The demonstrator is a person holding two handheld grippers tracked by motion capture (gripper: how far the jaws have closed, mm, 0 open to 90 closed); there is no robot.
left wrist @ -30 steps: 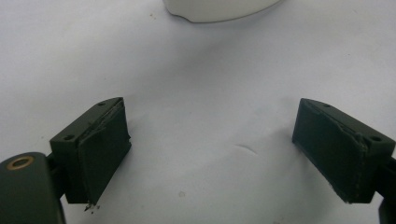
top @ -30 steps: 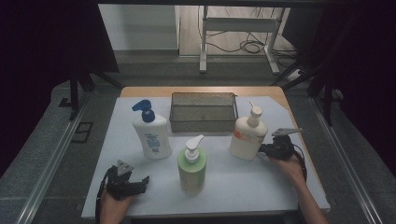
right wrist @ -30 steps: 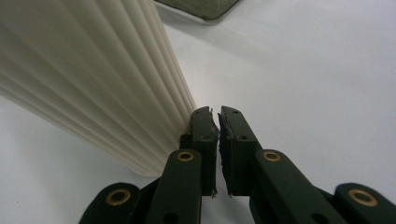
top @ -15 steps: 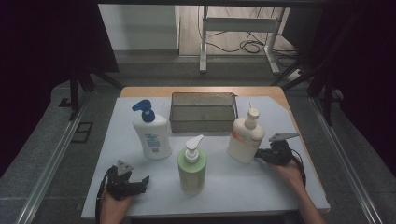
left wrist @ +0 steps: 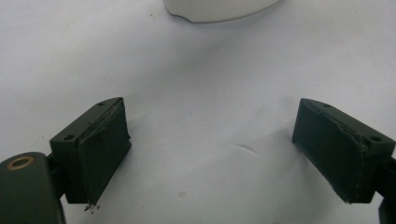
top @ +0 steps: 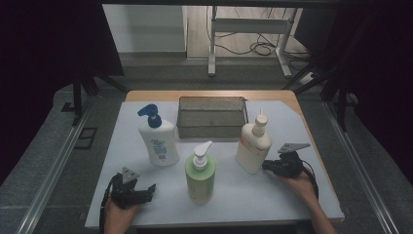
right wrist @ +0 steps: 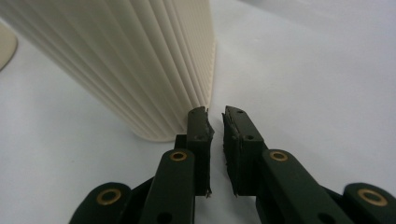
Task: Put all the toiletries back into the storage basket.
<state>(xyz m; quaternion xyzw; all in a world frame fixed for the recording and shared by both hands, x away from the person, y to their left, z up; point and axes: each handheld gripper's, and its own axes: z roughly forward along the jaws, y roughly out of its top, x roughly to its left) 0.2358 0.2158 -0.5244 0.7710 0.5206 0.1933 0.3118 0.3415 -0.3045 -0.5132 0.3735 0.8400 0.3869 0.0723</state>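
Note:
Three pump bottles stand on the white mat (top: 292,117): a white one with a blue pump (top: 158,141), a green one (top: 200,175) and a cream ribbed one (top: 253,146). My right gripper (top: 267,166) lies low on the mat, its tips at the foot of the cream bottle's right side. In the right gripper view the right gripper (right wrist: 215,114) is all but shut, with a thin empty slit, beside the cream bottle (right wrist: 140,60). My left gripper (top: 152,187) rests near the front left. The left gripper (left wrist: 210,135) is wide open over bare mat, a white bottle base (left wrist: 219,9) ahead.
A grey mesh basket (top: 213,99) stands empty at the back centre of the mat. The wooden table edge (top: 209,92) runs behind it. Dark curtains and metal frame legs flank the table. Bare mat lies between the green bottle and the right gripper.
The right gripper has slid a little toward the near edge, and the cream bottle beside it has shifted slightly the same way. The left gripper has stayed put.

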